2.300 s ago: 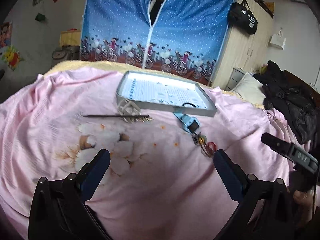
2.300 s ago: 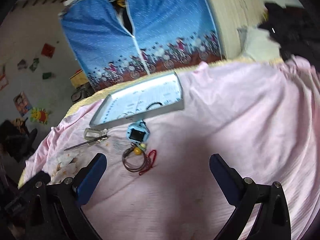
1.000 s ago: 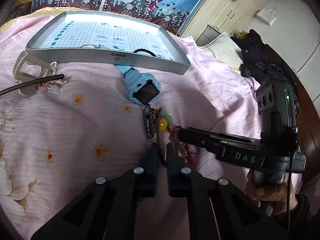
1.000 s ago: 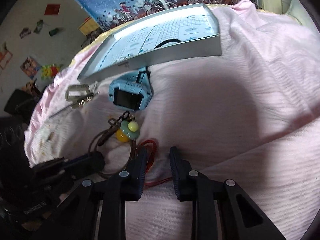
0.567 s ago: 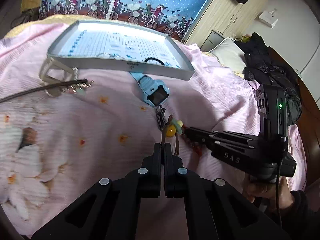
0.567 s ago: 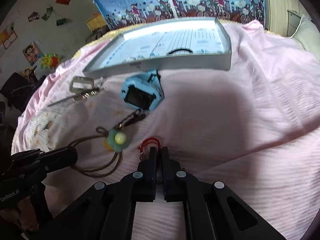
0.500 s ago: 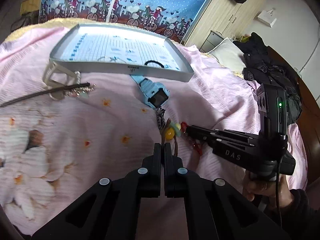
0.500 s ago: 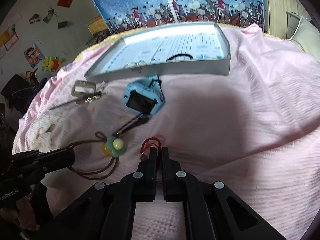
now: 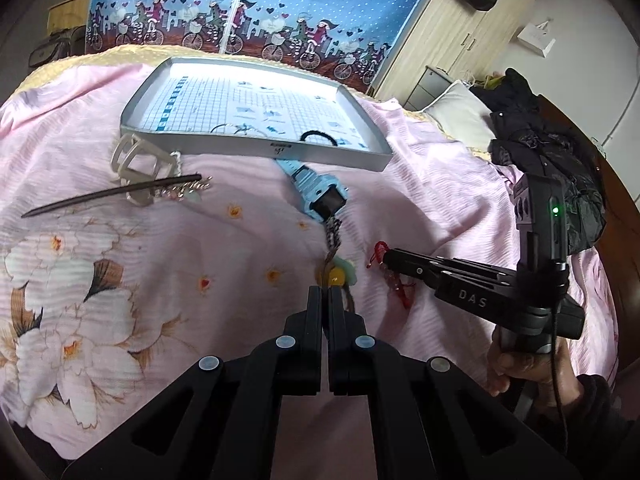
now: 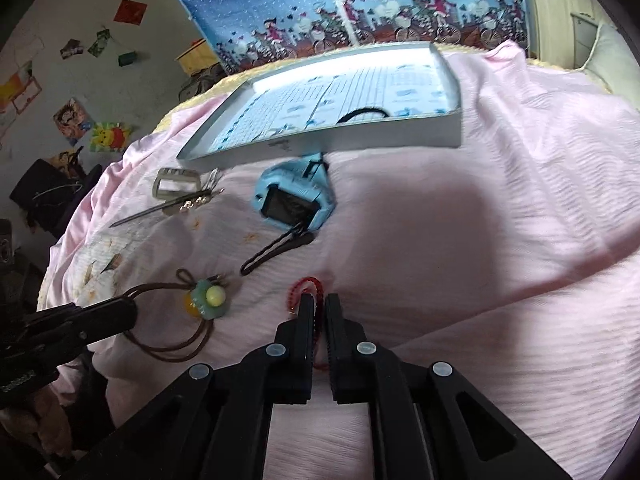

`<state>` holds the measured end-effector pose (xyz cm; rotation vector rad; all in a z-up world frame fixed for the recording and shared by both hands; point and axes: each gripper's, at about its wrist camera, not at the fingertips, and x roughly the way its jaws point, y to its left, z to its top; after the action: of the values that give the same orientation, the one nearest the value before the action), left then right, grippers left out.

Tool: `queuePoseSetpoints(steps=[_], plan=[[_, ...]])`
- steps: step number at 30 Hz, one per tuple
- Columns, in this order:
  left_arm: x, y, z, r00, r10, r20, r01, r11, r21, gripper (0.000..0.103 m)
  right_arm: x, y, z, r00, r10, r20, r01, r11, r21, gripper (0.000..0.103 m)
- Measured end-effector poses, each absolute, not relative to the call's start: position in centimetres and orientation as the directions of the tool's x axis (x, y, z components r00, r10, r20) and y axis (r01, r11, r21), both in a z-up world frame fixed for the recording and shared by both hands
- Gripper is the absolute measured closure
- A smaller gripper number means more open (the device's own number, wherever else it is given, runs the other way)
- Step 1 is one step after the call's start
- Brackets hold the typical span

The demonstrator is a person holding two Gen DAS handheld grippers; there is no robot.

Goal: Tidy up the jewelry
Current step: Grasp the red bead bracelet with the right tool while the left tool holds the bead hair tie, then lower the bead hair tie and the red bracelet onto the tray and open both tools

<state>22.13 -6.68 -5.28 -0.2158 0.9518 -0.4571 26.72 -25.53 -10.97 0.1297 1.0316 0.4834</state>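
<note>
- Pink bed cover with big printed flowers is where all the small things lie, and a blue curtain hangs behind the bed.
- Far left, a cream hair claw and a dark hair stick lie together, just beside the tray.
- At the back, the grey tray sits open, likely the home for everything; a black hair band already lies inside.
- Next, a blue watch lies just in front of the tray.
- In the middle, the left gripper has its fingers pinched tight on the brown cord with a flower charm, probably to lift it.
- On the right, the right gripper has its fingers squeezed on the red bead bracelet, ready to carry it over.
</note>
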Motion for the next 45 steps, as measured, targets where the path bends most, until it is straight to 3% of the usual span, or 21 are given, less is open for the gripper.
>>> queuePoseSetpoints(steps=[3, 6, 10, 12, 15, 24, 34, 40, 45], plan=[[22.2, -6.1, -5.8, 0.493, -0.453, -0.743, 0.256, 0.892, -0.374, 0.103, 26.7, -25.0, -11.2, 0.389, 0.471, -0.792, -0.341, 0.872, 0.351, 0.095], [22.3, -5.3, -6.4, 0.49, -0.446, -0.749, 0.23, 0.895, -0.382, 0.103, 26.8, -24.4, -11.7, 0.363, 0.476, -0.801, -0.35, 0.866, 0.356, 0.082], [22.3, -4.4, -6.9, 0.487, -0.444, -0.753, 0.208, 0.896, -0.393, 0.103, 26.7, -23.8, -12.1, 0.352, 0.467, -0.811, -0.365, 0.867, 0.34, 0.078], [22.2, -4.2, -7.0, 0.486, -0.444, -0.753, 0.203, 0.895, -0.398, 0.103, 26.6, -23.6, -12.1, 0.356, 0.459, -0.814, -0.373, 0.868, 0.326, 0.078], [22.2, -4.0, -6.8, 0.488, -0.45, -0.748, 0.2, 0.892, -0.406, 0.103, 26.4, -23.4, -12.1, 0.371, 0.423, -0.827, -0.386, 0.88, 0.277, 0.092], [23.9, -4.6, -3.0, 0.509, -0.495, -0.704, 0.267, 0.868, -0.418, 0.103, 26.4, -25.4, -8.5, 0.52, 0.478, -0.708, -0.377, 0.872, 0.312, 0.092], [30.0, -6.4, 2.0, 0.601, -0.45, -0.661, 0.324, 0.893, -0.314, 0.103, 32.7, -26.3, -5.4, 0.667, 0.488, -0.563, -0.338, 0.871, 0.356, 0.092], [35.8, -7.2, 0.7, 0.634, -0.401, -0.661, 0.338, 0.913, -0.229, 0.103, 37.8, -26.4, -7.8, 0.675, 0.481, -0.559, -0.288, 0.87, 0.401, 0.092], [40.4, -6.3, -2.3, 0.636, -0.402, -0.659, 0.29, 0.916, -0.278, 0.103, 41.0, -26.6, -9.2, 0.683, 0.479, -0.552, -0.252, 0.863, 0.437, 0.092]])
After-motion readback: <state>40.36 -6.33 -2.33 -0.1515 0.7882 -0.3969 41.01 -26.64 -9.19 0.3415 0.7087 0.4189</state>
